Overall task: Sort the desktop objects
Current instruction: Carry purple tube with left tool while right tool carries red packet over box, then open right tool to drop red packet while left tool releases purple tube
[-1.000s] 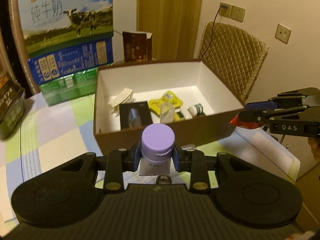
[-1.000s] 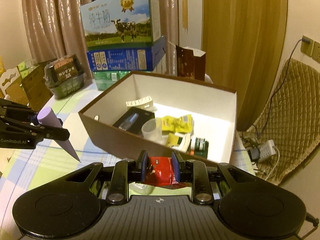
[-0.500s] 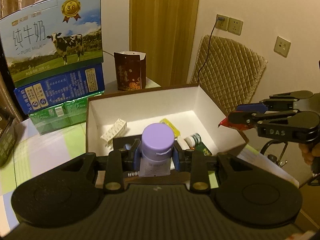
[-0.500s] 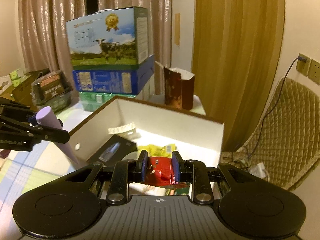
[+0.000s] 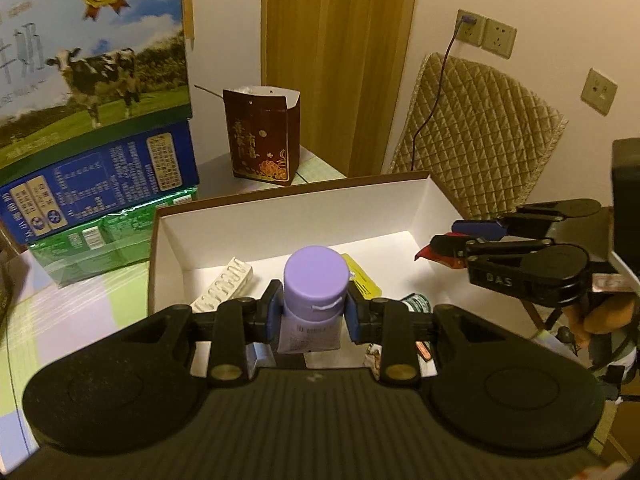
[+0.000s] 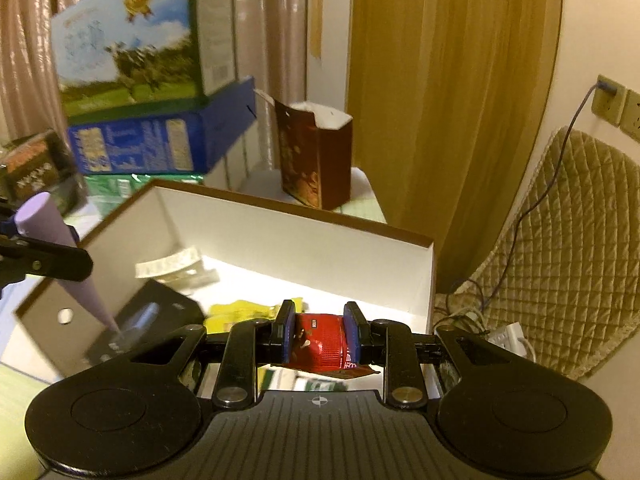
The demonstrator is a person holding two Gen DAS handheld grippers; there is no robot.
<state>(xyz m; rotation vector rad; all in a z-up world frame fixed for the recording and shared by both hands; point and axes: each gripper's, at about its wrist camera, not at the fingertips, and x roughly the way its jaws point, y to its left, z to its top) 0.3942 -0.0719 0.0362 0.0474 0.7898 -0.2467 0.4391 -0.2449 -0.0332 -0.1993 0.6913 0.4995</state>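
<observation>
So both hands are loaded here and hanging over the open cardboard box point(image 5: 280, 220), the brown one with the white inside. The left hand-held gripper point(image 5: 314, 312) is pinching a lavender-capped tube point(image 5: 315, 280), cap end toward the camera, flat tail pointing down into the box, as the right wrist view shows. The right hand-held gripper point(image 6: 319, 338) is clamped on a crinkly red snack packet point(image 6: 322, 340), pads squeezing it from both sides. The box already has stuff in it: a white blister-looking strip point(image 5: 224, 286), a yellow sachet point(image 5: 362, 278), a flat black case point(image 6: 140, 320) and a small round-capped bottle point(image 5: 416, 303) that's half hidden behind the gripper. On the tabletop point(image 5: 80, 304) behind it sit a stack of milk cartons point(image 5: 92, 80) and a dark red paper bag point(image 5: 262, 136), neither part of the sorting as far as I can tell. My read is we're at the drop-off step: items carried, not yet let go. Next move looks like lowering each a bit more inside the walls and then spreading the jaws, left over the near middle, right toward the right-hand side. The tube's tail looks close to the black case, so I'd release gently so it doesn't tip out over the rim.
</observation>
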